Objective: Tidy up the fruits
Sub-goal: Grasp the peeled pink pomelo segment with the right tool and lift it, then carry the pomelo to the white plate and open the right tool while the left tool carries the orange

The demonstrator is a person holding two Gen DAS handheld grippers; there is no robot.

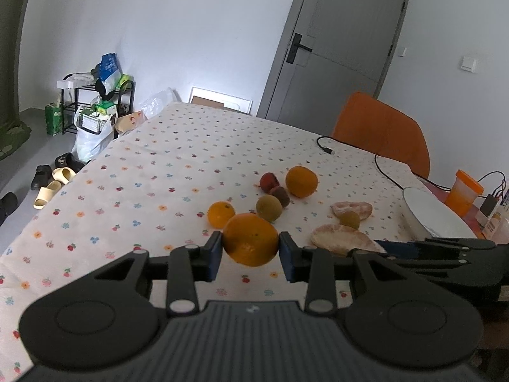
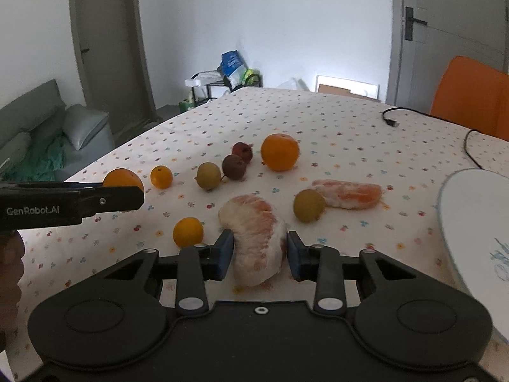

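1. Left hand-held gripper (image 1: pixel 250 248): angled downward over the desk (image 1: pixel 159 165) covered in a white cloth with small flower print. Its blue pads pinch a large round orange (image 1: pixel 250 240) from both sides; whether the fruit is lifted off the cloth cannot be told.
2. Right hand-held gripper (image 2: pixel 259 251): also angled downward, low over the near part of the desk. Its fingers straddle a peeled pale-pink pomelo segment (image 2: pixel 256 238) lying on the cloth. The left pad touches the segment; a thin gap shows at the right pad, so a firm pinch is not confirmed.
3. In the right wrist view the left gripper's black body enters from the left edge, held roughly level, with part of a person's hand (image 2: pixel 11 264) below it.
4. Loose fruit on the cloth: a second peeled segment (image 2: pixel 348 194), two yellow-green round fruits (image 2: pixel 308 205), two dark red ones (image 2: pixel 233 166), more oranges (image 2: pixel 280 152).
5. White plate (image 2: pixel 470 216) at the right edge, near the segments.
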